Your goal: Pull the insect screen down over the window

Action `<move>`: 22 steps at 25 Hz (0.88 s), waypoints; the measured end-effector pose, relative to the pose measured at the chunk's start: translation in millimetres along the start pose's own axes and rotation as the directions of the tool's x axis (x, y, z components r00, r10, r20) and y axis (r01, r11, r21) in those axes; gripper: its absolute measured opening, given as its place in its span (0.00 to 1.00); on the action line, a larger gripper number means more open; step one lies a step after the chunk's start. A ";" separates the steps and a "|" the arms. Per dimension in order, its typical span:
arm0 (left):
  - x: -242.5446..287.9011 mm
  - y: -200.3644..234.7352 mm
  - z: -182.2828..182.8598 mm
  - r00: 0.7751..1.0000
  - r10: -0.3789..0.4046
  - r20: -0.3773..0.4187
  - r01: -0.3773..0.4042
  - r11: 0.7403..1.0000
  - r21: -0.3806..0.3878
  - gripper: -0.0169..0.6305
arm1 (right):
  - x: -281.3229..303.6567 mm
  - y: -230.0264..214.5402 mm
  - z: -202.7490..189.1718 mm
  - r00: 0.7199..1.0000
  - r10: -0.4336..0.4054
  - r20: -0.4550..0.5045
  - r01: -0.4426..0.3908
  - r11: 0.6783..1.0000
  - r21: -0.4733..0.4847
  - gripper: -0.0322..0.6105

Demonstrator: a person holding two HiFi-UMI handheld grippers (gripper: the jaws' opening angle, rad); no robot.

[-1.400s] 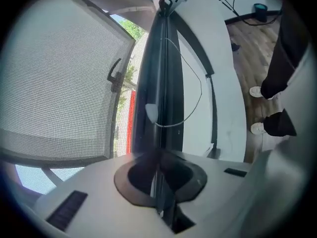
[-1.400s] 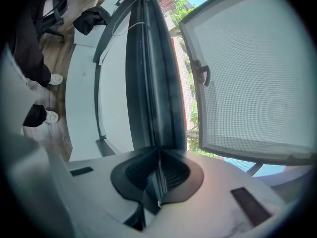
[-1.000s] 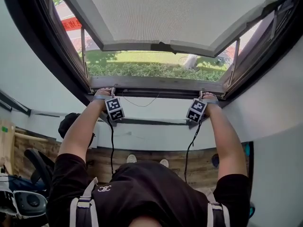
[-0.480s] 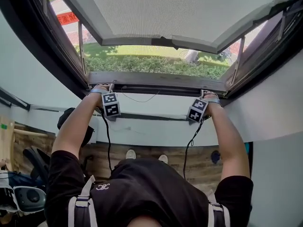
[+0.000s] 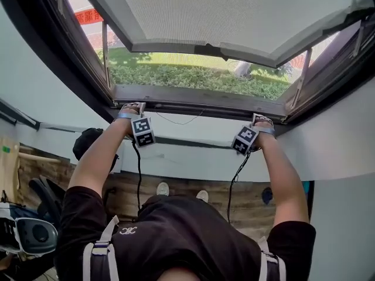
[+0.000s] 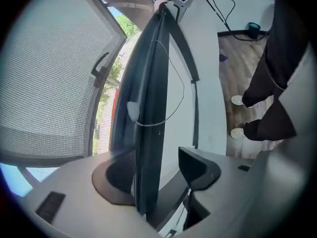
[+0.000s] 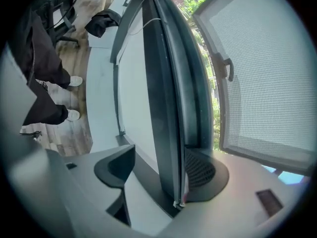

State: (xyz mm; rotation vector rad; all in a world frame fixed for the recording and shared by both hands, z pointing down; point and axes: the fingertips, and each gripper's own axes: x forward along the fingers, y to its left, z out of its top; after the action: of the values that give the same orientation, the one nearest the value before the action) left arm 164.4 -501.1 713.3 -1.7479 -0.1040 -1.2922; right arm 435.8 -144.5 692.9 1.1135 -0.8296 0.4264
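Observation:
A dark bar [image 5: 193, 101] runs along the window's lower edge. Above it an outward-swung sash [image 5: 222, 10] with a mesh-patterned pane stands open. My left gripper [image 5: 133, 111] sits at the bar's left part and my right gripper [image 5: 261, 122] at its right part. In the left gripper view the bar [image 6: 148, 128] passes between the jaws of the left gripper [image 6: 156, 175], which stand apart, with a gap to the inner pad [image 6: 198, 168]. In the right gripper view the right gripper's [image 7: 158, 175] jaws are opening, with the bar [image 7: 166, 118] between them and clear of the inner pad [image 7: 116, 166].
A white wall [image 5: 193, 157] drops below the window. Cables [image 5: 139, 174] hang from both grippers. A thin wire [image 5: 176, 120] loops under the bar. An office chair [image 5: 41, 198] and a black bag [image 5: 88, 142] are at the left, on and above the wooden floor [image 5: 181, 195]. A hedge [image 5: 193, 78] lies outside.
Both grippers stay at the bar on the window's lower edge. The head view has shifted slightly, so the hands sit a little lower in it.

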 end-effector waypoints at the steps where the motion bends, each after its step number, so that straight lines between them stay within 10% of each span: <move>1: 1.6 2.5 -0.1 1.000 0.014 0.003 -0.014 1.000 -0.001 0.45 | -3.4 -1.5 0.4 1.000 0.008 -0.006 -0.008 1.000 0.008 0.54; 17: -27.1 21.8 -3.1 0.992 0.110 0.069 -0.098 0.983 -0.158 0.36 | -21.7 -16.4 17.0 0.977 -0.125 0.171 0.085 0.971 0.224 0.48; 20: -50.1 29.3 6.1 0.972 0.151 0.181 -0.080 0.934 -0.349 0.30 | -46.5 -24.4 31.0 0.938 -0.191 0.290 0.068 0.920 0.386 0.30; 22: -66.1 36.1 8.8 0.949 0.208 0.238 -0.059 0.856 -0.514 0.18 | -70.0 -33.0 42.6 0.898 -0.250 0.362 0.045 0.870 0.491 0.15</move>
State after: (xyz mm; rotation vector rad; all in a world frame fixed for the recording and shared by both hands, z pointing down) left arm 161.1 -487.0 638.9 -2.3404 0.2109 -1.0066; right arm 398.0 -190.0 627.3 1.7595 -1.0300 0.2636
